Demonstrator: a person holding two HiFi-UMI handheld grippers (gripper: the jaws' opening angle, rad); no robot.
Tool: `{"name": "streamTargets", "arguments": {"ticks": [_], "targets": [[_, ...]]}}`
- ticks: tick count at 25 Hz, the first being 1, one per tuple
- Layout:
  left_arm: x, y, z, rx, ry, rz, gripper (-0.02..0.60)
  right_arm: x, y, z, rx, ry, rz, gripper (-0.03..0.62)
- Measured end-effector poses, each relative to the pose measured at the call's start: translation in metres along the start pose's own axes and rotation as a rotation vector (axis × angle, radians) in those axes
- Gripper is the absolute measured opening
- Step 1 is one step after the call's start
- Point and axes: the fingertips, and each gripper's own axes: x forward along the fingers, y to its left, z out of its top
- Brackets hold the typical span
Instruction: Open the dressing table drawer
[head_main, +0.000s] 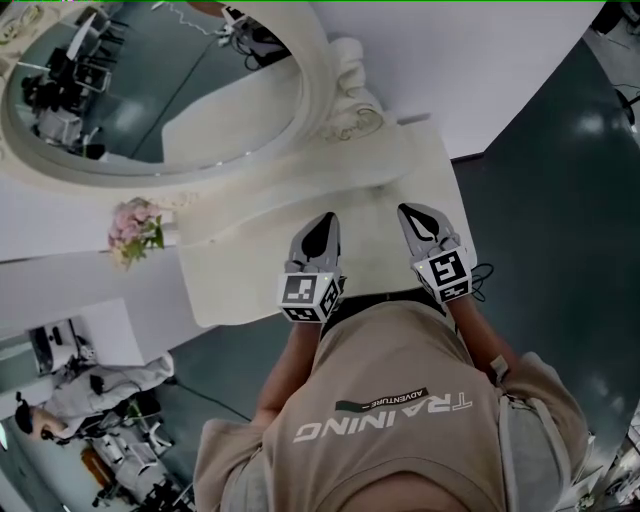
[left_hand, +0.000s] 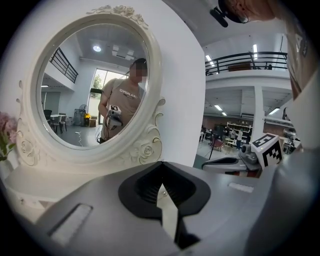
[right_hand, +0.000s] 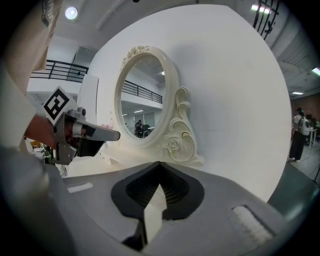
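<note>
Left gripper (head_main: 326, 222), right gripper (head_main: 410, 212) closed, empty, side by side over dressing table (head_main: 255, 262); probably staged for drawer hidden below edge.

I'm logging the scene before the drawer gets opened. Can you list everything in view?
dressing table: one, cream, in front of the person
mirror: one, oval, carved cream frame, at the back of the table
flowers: one bunch, pink, by the mirror's base, at the left
wall: white, behind the mirror
floor: dark, right of the table
drawer: none in view
left gripper: one, grey with black pads, shut and empty, over the table's near part
right gripper: one, same colours, shut and empty, beside the left one
shirt: one, beige, bottom of the head view
</note>
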Motion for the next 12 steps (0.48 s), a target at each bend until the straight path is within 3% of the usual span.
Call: {"name": "streamTargets", "arguments": {"ticks": [12], "targets": [[-0.003,0.002,-0.006,-0.022,-0.008,-0.072,0.018,0.003,0.012,-0.018,-0.001,0.088,-0.028,0.002]]}}
